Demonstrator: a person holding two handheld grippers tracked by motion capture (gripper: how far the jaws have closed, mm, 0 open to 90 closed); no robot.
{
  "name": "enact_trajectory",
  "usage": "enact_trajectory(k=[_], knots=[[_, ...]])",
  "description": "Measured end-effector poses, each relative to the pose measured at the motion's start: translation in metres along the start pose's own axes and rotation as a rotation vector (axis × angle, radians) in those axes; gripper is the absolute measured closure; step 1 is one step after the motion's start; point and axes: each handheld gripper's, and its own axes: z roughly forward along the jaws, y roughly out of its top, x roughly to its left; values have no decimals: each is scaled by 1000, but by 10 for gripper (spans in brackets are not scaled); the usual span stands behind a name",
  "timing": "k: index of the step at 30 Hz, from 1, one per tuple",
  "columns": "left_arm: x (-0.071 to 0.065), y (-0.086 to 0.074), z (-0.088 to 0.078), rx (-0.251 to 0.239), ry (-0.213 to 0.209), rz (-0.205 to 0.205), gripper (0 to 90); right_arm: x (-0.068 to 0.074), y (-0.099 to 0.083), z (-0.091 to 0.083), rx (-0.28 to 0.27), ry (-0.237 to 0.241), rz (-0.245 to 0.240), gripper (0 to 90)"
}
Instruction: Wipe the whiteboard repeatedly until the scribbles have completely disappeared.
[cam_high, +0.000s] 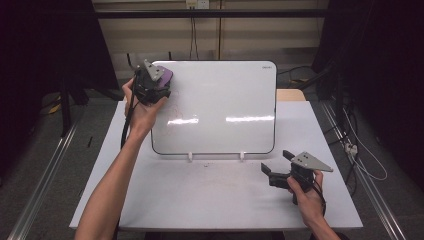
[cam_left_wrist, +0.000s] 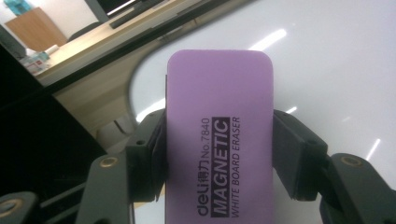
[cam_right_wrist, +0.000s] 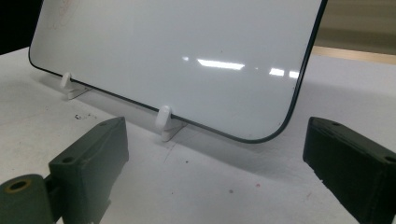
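A whiteboard (cam_high: 220, 107) leans on two white feet on the table. My left gripper (cam_high: 159, 81) is up at the board's top left corner, shut on a purple magnetic eraser (cam_high: 167, 76). In the left gripper view the eraser (cam_left_wrist: 219, 135) is clamped between both black jaws, with the board's white face (cam_left_wrist: 317, 70) right behind it. My right gripper (cam_high: 276, 164) rests low on the table in front of the board's lower right corner, open and holding nothing. The right gripper view has its jaws wide apart with the board's lower edge (cam_right_wrist: 187, 70) and a white foot (cam_right_wrist: 164, 121) beyond.
Faint reddish marks (cam_high: 176, 120) remain on the left part of the board. The white table (cam_high: 210, 195) has bare room in front of the board. Metal rails (cam_high: 40, 185) run along both sides and cables (cam_high: 365, 160) lie on the floor at right.
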Motion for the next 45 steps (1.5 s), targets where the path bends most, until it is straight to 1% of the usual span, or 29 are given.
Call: enact_trajectory(k=[1,3,4,5,7,9,10,12,13,15,17,18,19,20,21,23,25,26,29,30,33,34,35,37,39,41,42,44,45], knots=[[-4,-1,-1,10,-12,10,414,0,0,0,0,-1,-1,68],[-13,-4,0,-1,-25,18,414,0,1,0,-2,-2,-6,68],[-19,-6,-1,4,-46,21,414,0,1,0,-3,-3,-4,68],[-27,-8,-2,-5,-50,34,414,0,1,0,-3,-3,-5,68],[-42,-13,-4,-1,-79,75,414,0,1,1,0,-2,-5,68],[-49,-14,-5,0,-88,92,413,0,1,1,1,0,-4,68],[-49,-14,-5,2,-87,97,413,0,1,1,0,0,-6,68],[-44,-13,-4,-6,-107,73,413,0,1,1,0,2,-6,68],[-41,-12,-3,-5,-91,79,413,0,0,1,0,3,-5,68],[-31,-8,-3,-8,-81,77,413,1,0,1,0,5,-5,68],[-16,-4,-2,-11,-53,41,413,1,0,1,0,8,-5,68],[-10,-3,-1,-5,-43,39,414,1,0,2,3,11,-1,68],[-5,-1,-1,-5,-12,25,414,1,0,2,5,12,1,68],[-1,0,-1,-2,15,39,414,0,0,2,4,12,6,68],[3,1,0,-1,19,31,413,0,-1,3,7,14,9,68],[11,3,-1,-3,37,-4,414,0,-1,3,10,16,6,67],[15,3,-1,-2,50,-6,413,0,-1,3,12,17,6,67],[15,3,0,-4,49,-12,414,0,-1,3,12,19,6,67],[8,2,-1,6,52,18,414,1,-1,3,10,20,6,67],[6,2,-1,13,53,41,413,0,-1,3,10,20,6,67],[-5,2,-1,20,47,68,414,0,-1,3,12,16,8,67],[-8,2,-1,21,59,101,414,0,-1,3,12,16,7,66],[-11,2,-1,16,69,119,413,0,0,3,11,17,5,67],[-7,4,-1,15,56,102,414,0,0,2,10,18,5,67],[-1,5,1,-4,87,83,414,0,-1,3,11,19,4,66],[3,6,2,5,95,68,414,0,-1,2,11,18,7,67],[3,7,3,6,101,86,414,0,-1,3,11,20,8,67],[-1,6,2,3,116,93,414,0,-1,3,13,20,9,66],[-4,5,2,6,111,101,414,0,-1,2,13,20,9,66]])
